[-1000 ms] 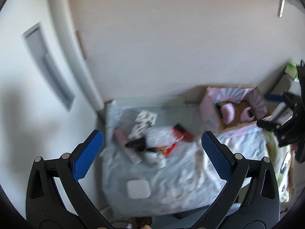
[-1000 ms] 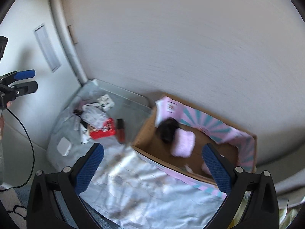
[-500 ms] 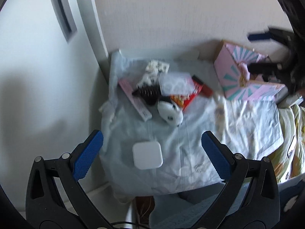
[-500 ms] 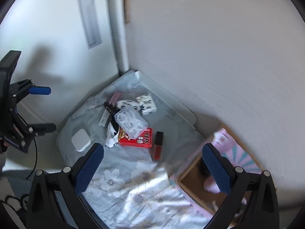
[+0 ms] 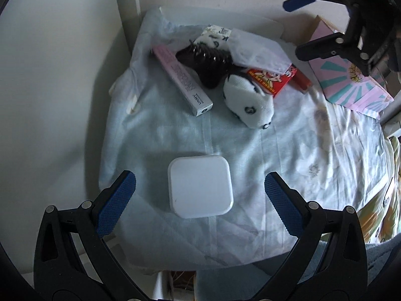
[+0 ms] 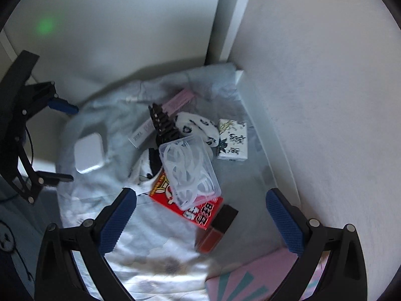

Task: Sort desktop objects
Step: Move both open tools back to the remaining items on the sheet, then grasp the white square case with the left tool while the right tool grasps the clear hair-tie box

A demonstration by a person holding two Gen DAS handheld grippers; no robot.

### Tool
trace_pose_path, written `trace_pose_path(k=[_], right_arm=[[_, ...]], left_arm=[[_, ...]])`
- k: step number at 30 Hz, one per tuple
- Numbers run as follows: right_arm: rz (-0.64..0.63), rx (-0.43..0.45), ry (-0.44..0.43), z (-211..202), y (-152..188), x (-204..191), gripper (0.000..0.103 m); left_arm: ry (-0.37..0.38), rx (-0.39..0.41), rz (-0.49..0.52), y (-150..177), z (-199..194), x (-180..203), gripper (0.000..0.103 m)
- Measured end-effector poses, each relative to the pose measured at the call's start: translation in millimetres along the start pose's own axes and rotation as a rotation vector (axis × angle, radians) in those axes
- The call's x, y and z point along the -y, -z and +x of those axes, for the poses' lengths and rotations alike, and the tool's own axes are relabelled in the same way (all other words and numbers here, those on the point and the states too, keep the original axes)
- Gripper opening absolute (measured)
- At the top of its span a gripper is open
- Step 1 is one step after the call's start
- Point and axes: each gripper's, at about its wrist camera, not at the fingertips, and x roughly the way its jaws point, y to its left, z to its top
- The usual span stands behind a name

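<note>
Hovering over the cloth-covered bench point(image 5: 313, 155), the left claw point(image 5: 200, 188) is spread wide and empty, the white square case point(image 5: 200, 186) lying flat directly ahead between its tips, no long axis to favour. The right claw point(image 6: 200, 200), also wide and empty, hangs above the clear box point(image 6: 189, 168) in the clutter, farther from the case.

Both tongs have dropped toward the clutter: left tongs point(image 5: 200, 198) now straddle the white square case point(image 5: 200, 186), right tongs point(image 6: 200, 210) above the red packet point(image 6: 190, 207).
</note>
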Motion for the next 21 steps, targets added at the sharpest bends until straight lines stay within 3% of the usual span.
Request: trace_pose_path(k=[4, 14, 17, 18, 19, 21], right_arm=[[-0.065, -0.039, -0.012, 22.0, -6.0, 1.0, 0.103], [-0.091, -0.063, -0.058, 45.1, -12.0, 1.0, 0.101], [-0.096, -0.08, -0.064, 52.7, -11.9, -0.2, 0.092], [-0.098, -0.086, -0.064, 55.3, -11.6, -0.7, 0.085], [-0.099, -0.093, -0.066, 58.2, -11.2, -1.2, 0.073], [-0.08, -0.085, -0.115, 59.1, -10.6, 0.3, 0.062]], left_arm=[[0.0, -0.016, -0.01, 3.7, 11.9, -1.6, 0.102], [0.008, -0.043, -0.005, 12.2, 28.6, 0.9, 0.096], [-0.017, -0.042, 0.027, 13.4, 29.8, 5.0, 0.09], [-0.029, -0.04, 0.042, 13.7, 29.6, 6.6, 0.086], [-0.04, -0.036, 0.053, 13.8, 28.9, 7.7, 0.076], [-0.058, -0.026, 0.07, 13.5, 26.5, 8.5, 0.062]])
